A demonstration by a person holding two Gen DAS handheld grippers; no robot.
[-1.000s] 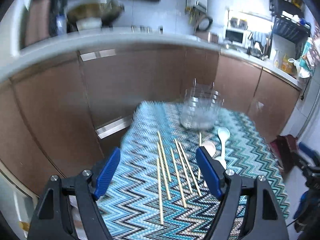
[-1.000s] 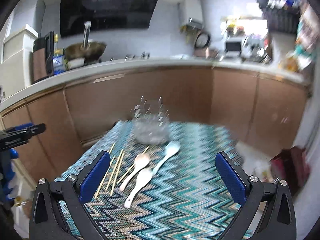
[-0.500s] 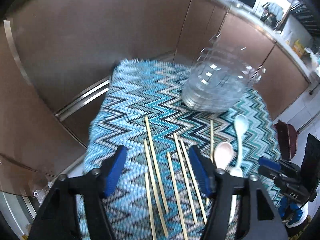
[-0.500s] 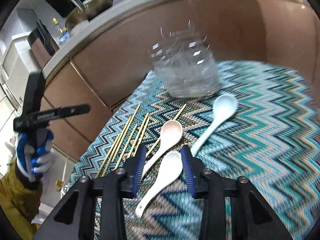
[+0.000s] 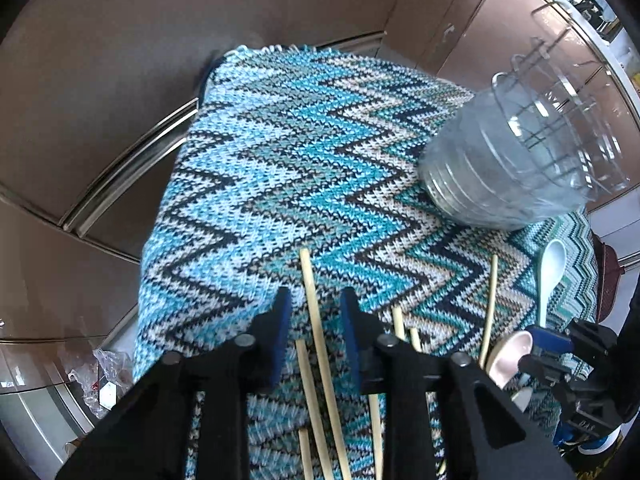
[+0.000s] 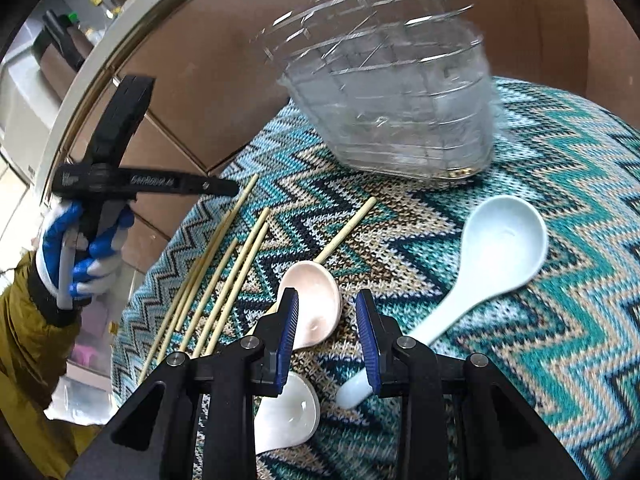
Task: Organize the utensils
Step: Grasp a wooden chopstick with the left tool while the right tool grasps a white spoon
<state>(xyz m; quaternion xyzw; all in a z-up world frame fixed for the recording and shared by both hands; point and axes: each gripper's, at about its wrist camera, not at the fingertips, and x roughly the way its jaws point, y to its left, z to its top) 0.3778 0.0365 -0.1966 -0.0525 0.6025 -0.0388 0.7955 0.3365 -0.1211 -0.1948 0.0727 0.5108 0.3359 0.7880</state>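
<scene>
Left wrist view: the left hand-held gripper point(image 5: 313, 322) is closing around a chopstick point(image 5: 316, 312) on the table point(image 5: 280, 152) — pads not yet touching. The right hand-held gripper point(image 6: 326, 334) is closing beside the pink spoon point(image 6: 316, 304) — nothing gripped; clear holder point(image 6: 404, 120) behind.

In the left wrist view, bare zigzag cloth on the table point(image 5: 280, 152) lies open from 10 to 12 o'clock, with room to pass. At 2 o'clock the clear holder point(image 5: 520, 160) blocks the far corner. Chopsticks point(image 5: 316, 320) lie from centre to 6 o'clock, one running between the closing fingers point(image 5: 280, 328) of the left gripper point(image 5: 314, 334), not yet pinched.

In the right wrist view, open cloth spreads at 3 to 5 o'clock. The pale blue spoon point(image 6: 492, 248) crosses at 2 o'clock, the pink spoon point(image 6: 316, 300) lies dead ahead of the closing right gripper point(image 6: 326, 334), and the white spoon point(image 6: 292, 412) sits at 6.
</scene>
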